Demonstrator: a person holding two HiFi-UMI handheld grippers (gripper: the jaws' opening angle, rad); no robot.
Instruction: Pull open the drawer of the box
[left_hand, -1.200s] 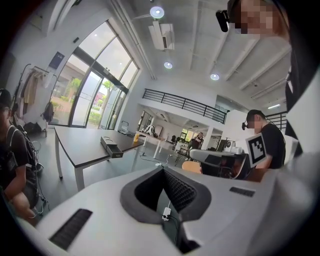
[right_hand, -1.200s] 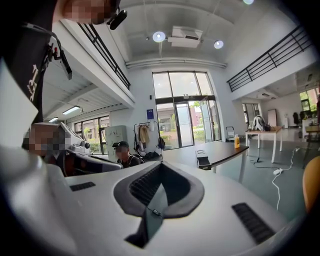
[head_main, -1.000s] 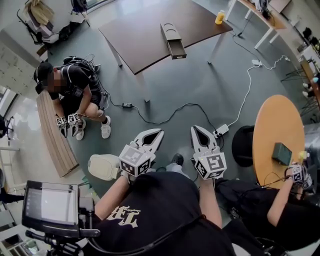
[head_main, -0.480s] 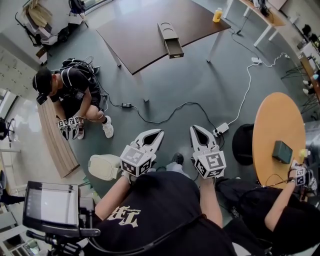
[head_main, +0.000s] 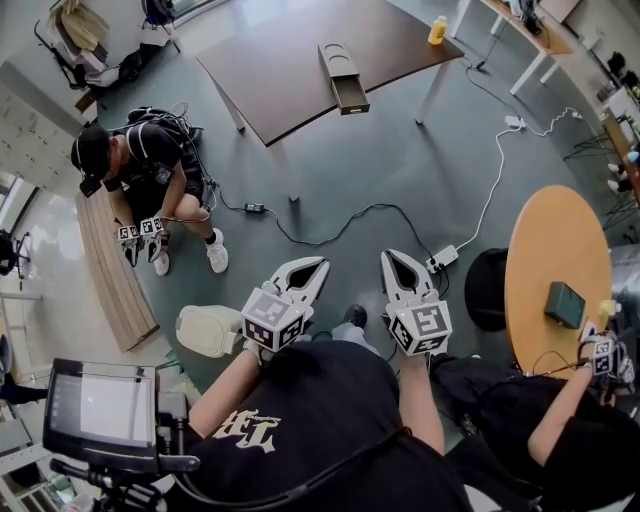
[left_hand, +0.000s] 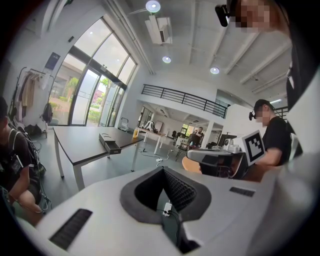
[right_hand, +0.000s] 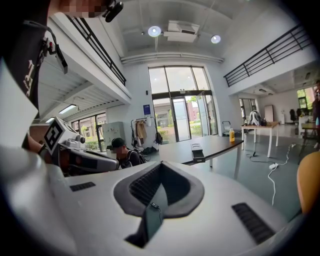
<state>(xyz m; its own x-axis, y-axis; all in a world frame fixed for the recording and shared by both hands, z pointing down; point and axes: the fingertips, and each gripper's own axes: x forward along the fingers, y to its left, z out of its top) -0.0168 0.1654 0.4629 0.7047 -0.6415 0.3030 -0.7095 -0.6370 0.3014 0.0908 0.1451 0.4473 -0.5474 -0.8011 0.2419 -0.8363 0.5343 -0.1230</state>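
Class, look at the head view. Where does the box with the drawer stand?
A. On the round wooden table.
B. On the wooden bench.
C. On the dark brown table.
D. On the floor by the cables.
C: the box lies on top of the dark brown table, near its edge.

Crouching person (head_main: 150, 170) at left of the floor: head has turned and risen again after dipping. That person's marker-cube grippers (head_main: 140, 232) now sit slightly higher, nearer the knees.
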